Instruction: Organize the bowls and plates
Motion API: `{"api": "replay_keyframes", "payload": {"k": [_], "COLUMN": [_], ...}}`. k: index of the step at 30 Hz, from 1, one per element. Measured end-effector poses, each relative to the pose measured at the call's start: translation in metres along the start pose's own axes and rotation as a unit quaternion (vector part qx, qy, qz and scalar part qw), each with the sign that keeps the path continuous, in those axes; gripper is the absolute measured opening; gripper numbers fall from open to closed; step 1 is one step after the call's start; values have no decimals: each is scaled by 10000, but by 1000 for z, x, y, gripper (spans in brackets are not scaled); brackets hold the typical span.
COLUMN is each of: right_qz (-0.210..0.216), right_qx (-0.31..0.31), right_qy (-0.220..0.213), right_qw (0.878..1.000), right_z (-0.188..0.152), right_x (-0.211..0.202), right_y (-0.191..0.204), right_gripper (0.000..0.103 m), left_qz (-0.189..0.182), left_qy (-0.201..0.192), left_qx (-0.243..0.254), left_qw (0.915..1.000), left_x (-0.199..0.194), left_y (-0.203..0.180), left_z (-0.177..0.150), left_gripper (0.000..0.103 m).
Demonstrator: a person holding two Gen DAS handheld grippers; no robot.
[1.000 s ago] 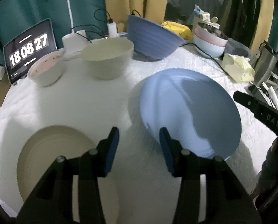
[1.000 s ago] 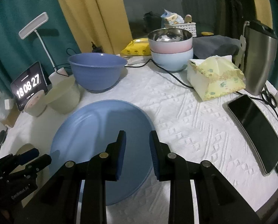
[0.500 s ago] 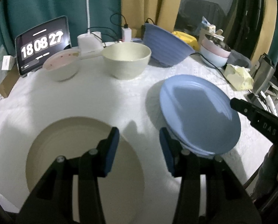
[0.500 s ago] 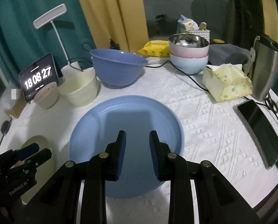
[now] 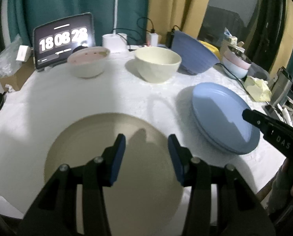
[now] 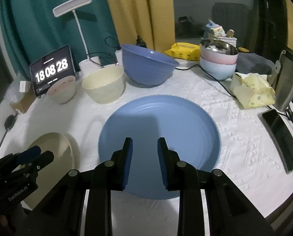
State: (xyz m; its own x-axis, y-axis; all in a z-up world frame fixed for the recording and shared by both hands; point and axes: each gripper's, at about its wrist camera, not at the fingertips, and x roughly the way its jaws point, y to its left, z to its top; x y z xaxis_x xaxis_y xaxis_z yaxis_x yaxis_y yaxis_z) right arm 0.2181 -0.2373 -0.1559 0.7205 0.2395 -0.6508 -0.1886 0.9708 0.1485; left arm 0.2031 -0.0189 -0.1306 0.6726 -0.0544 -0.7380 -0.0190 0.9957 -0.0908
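Both claws drew back; left claw (image 5: 146, 153) spread above beige plate (image 5: 83, 137); right claw (image 6: 144, 157) spread above blue plate (image 6: 185, 122).

Tablet clock (image 6: 51, 71) reads 18 08 28 — left gripper (image 6: 31, 155) body says "GenRobot.AI".

A lived-in home room. Teal and yellow curtains (image 6: 138, 9) hang behind a cloth-covered counter (image 6: 235, 122). It carries bowls (image 6: 146, 64), a desk lamp (image 6: 73, 7) and a clock display (image 6: 52, 70).

I see two plates (image 6: 160, 129) (image 5: 115, 157) side by side on the table (image 6: 235, 122); three bowls (image 6: 105, 84) line up behind them.
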Motion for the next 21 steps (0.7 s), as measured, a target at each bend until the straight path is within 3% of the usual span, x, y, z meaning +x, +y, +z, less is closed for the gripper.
{"api": "replay_keyframes", "payload": {"k": [21], "right_qz": [239], "right_qx": [-621], "right_qy": [283], "right_qw": [9974], "right_z": [-14], "right_x": [16], "right_y": [79], "right_gripper": [28], "left_qz": [548], "left_qy": [-328], "left_qx": [-445], "left_qw": [9970], "left_x": [-19], "left_y": [78], "left_z": [-22], "left_gripper": [47]}}
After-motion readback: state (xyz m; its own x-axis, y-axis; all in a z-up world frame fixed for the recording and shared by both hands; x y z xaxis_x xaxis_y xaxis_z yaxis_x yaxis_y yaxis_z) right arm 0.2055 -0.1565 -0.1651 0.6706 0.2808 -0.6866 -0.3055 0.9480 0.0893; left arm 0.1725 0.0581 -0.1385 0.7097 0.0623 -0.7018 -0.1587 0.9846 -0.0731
